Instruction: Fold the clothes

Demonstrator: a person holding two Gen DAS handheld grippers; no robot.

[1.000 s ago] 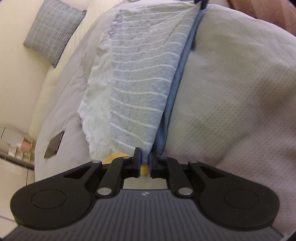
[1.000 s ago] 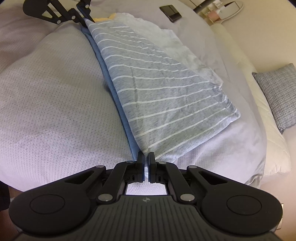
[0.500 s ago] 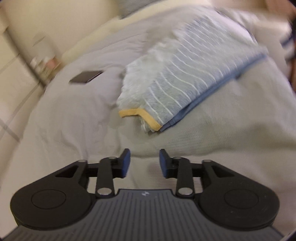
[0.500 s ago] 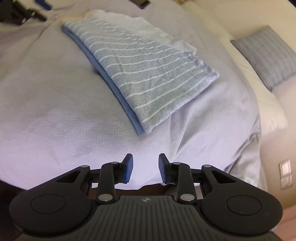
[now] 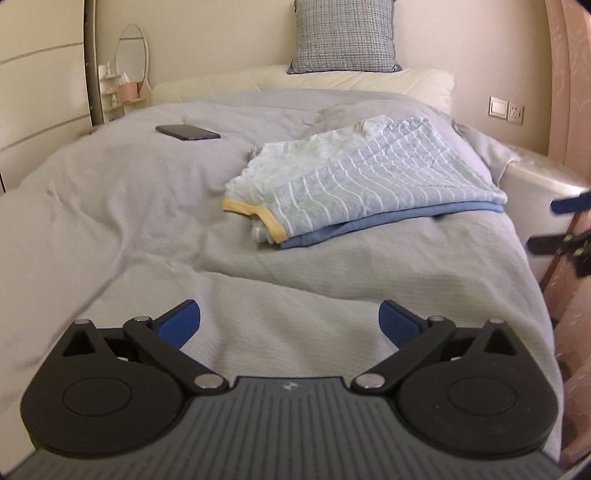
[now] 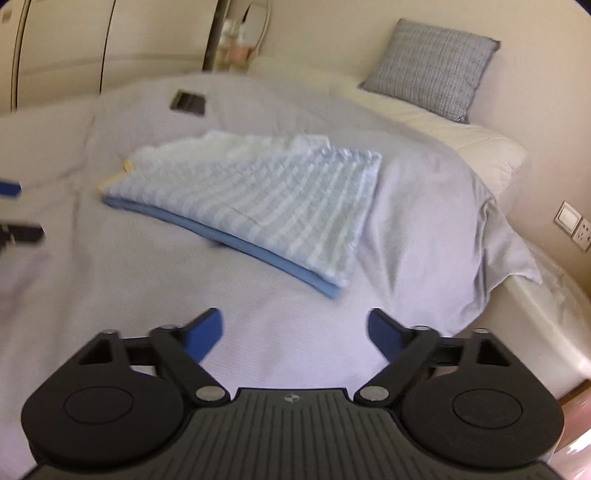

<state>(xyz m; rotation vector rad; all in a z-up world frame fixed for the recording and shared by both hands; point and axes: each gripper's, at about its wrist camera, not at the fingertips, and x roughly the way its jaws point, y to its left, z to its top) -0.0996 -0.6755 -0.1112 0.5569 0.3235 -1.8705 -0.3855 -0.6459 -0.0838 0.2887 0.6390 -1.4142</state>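
Bare grey bedspread (image 5: 122, 229) fills the lower and left of the left wrist view, giving open passage up to the folded striped garment (image 5: 373, 181) at centre right. A dark phone (image 5: 187, 132) lies apart at upper left, with clear cover between it and the cloth. A checked cushion (image 5: 343, 35) and cream pillow (image 5: 369, 79) close off the top. The other gripper's fingers (image 5: 569, 221) jut in at the right edge. In the right wrist view the bedspread drops away at right beyond the garment.
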